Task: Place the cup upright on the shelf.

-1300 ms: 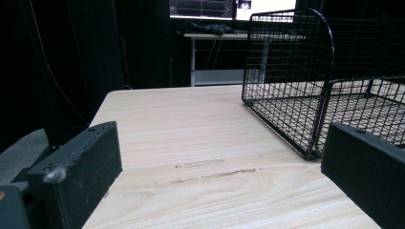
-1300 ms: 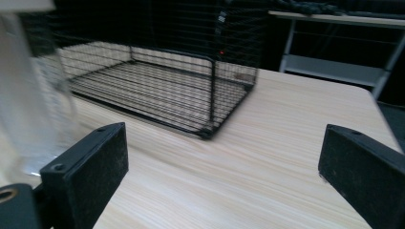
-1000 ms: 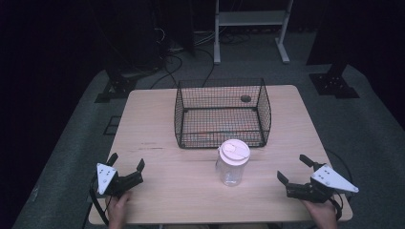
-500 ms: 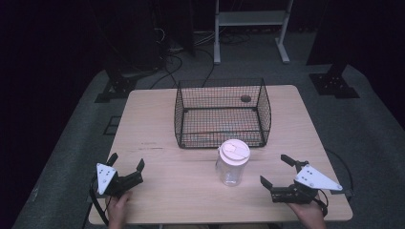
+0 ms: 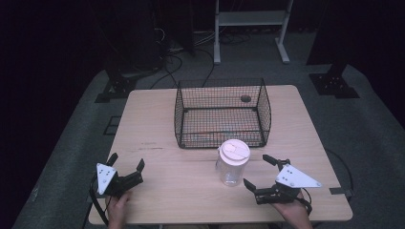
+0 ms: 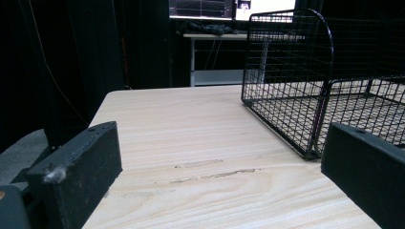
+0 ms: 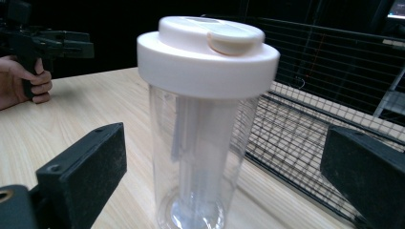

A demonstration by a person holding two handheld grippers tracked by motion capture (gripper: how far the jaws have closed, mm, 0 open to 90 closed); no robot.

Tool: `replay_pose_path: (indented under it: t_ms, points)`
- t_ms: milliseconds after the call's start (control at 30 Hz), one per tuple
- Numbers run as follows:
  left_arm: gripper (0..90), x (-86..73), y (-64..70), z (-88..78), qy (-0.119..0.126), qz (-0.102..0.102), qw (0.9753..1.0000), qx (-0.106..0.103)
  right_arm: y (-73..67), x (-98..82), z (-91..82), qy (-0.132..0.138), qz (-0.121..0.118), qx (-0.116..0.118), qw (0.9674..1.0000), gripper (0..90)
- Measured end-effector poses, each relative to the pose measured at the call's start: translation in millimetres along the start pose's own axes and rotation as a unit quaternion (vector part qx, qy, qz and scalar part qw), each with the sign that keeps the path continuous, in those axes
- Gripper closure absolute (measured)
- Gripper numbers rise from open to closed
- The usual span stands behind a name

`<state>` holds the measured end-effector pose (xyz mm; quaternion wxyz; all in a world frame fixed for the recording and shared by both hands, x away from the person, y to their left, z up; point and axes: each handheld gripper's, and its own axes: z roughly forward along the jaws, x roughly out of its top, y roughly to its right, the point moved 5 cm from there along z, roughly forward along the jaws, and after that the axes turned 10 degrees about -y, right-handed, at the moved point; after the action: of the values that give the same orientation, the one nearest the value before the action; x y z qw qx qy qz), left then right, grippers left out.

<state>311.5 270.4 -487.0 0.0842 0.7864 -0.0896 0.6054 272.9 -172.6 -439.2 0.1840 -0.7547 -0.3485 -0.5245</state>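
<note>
While the room beyond stays almost black, we hold our two tools low over the pale wooden tabletop [image 5: 162, 119], and much of the background is lost in that darkness. Our right tool [image 5: 261, 173] has its jaws spread wide, facing the clear plastic tumbler with the white flip-top lid [image 5: 232, 162] that stands upright near the front middle of the tabletop, just in front of the black wire-mesh basket [image 5: 222, 113]. In the right gripper view the tumbler [image 7: 206, 124] rises between the two jaws, but we cannot tell whether either jaw touches it; from above, the tool looks just beside it and apart. Its base is cut off by the bottom edge there, and a pale column inside it is too blurred by the plastic to identify.

Our left tool [image 5: 126, 168] also has its jaws apart, holding nothing, near the front left corner, well apart from the tumbler. In the left gripper view the basket [image 6: 305, 90] runs off the right edge, so only its near corner is visible. A small dark round thing [image 5: 245, 98] shows through the far mesh; we cannot tell whether it lies inside the basket or behind it. Our hands are cut off at the bottom edge.
</note>
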Motion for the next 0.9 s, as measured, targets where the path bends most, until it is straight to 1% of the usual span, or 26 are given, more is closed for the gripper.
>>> replay_pose_path:
  t_ms: [100,200,233,267,300,367,400,433,500,533,567,833,900]
  points:
    - [0.0,0.0,-0.1,0.0,0.0,0.0,1.0,0.0,-4.4,3.4,5.9,-0.002,-0.012,-0.004,0.9999,1.3]
    - [0.0,0.0,-0.1,-0.1,0.0,0.0,1.0,0.0,-6.0,5.8,10.3,-0.002,-0.014,-0.004,0.9999,1.3]
    - [0.0,0.0,0.0,-0.1,0.0,0.0,1.0,0.0,-7.2,7.7,15.5,-0.003,-0.019,-0.01,0.9998,1.3]
    - [0.0,0.0,0.0,-0.1,0.0,0.0,1.0,0.0,-7.2,7.7,15.5,-0.003,-0.019,-0.01,0.9998,1.3]
    - [0.0,0.0,0.0,-0.1,0.0,0.0,1.0,-0.001,-8.3,9.0,19.9,-0.004,-0.017,-0.006,0.9998,1.3]
    - [0.0,0.1,0.0,-0.1,0.0,0.0,1.0,0.0,-9.3,10.5,24.8,-0.003,-0.02,-0.009,0.9998,1.3]
    - [0.0,0.1,0.0,-0.1,0.0,0.0,1.0,-0.001,-9.9,11.4,27.1,-0.003,-0.019,-0.006,0.9998,1.3]
    - [0.0,0.1,0.0,-0.1,0.0,0.0,1.0,-0.001,-9.9,11.4,27.1,-0.003,-0.019,-0.006,0.9998,1.3]
    - [0.0,0.1,-0.1,-0.1,0.001,0.0,1.0,-0.001,-10.4,15.1,34.4,-0.003,-0.025,-0.011,0.9996,1.3]
    - [0.0,0.1,-0.1,-0.1,0.001,0.0,1.0,-0.001,-10.4,15.1,34.4,-0.003,-0.025,-0.011,0.9996,1.3]
    - [0.0,0.1,-0.1,-0.1,0.001,0.0,1.0,-0.001,-10.6,18.3,38.3,0.001,-0.024,-0.012,0.9996,1.3]
    - [0.0,0.1,-0.2,-0.2,0.001,0.0,1.0,-0.002,-11.0,30.1,50.9,0.009,-0.027,-0.018,0.9994,1.3]
    - [0.0,0.1,-0.2,-0.2,0.001,0.0,1.0,-0.002,-10.6,32.6,53.2,0.011,-0.031,-0.02,0.9992,1.4]
